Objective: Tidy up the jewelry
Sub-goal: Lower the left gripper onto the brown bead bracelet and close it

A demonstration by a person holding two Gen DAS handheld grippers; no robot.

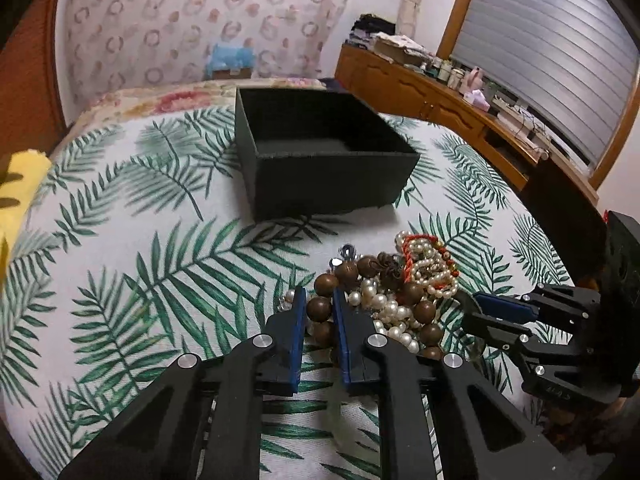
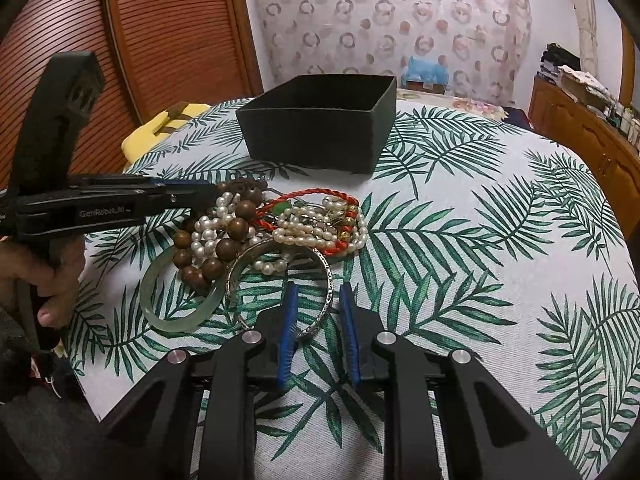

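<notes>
A pile of jewelry lies on the palm-leaf cloth: a brown wooden bead bracelet [image 1: 412,292] [image 2: 224,248], white pearl strands [image 1: 400,316] [image 2: 320,220], a red cord bracelet [image 2: 316,194], a green jade bangle [image 2: 180,312] and a silver bangle [image 2: 324,308]. An open dark box [image 1: 320,152] [image 2: 320,120] stands behind the pile. My left gripper [image 1: 320,300] [image 2: 216,192] has its fingers closed around one wooden bead at the pile's left edge. My right gripper [image 2: 318,296] [image 1: 468,304] is open, its fingers on either side of the silver bangle's rim.
A yellow cloth [image 1: 20,184] [image 2: 156,128] lies at the table's far left edge. A wooden sideboard [image 1: 440,96] with clutter runs under the shuttered window. A louvred wooden door [image 2: 120,40] stands behind the table. Bare cloth [image 2: 500,260] stretches to the right.
</notes>
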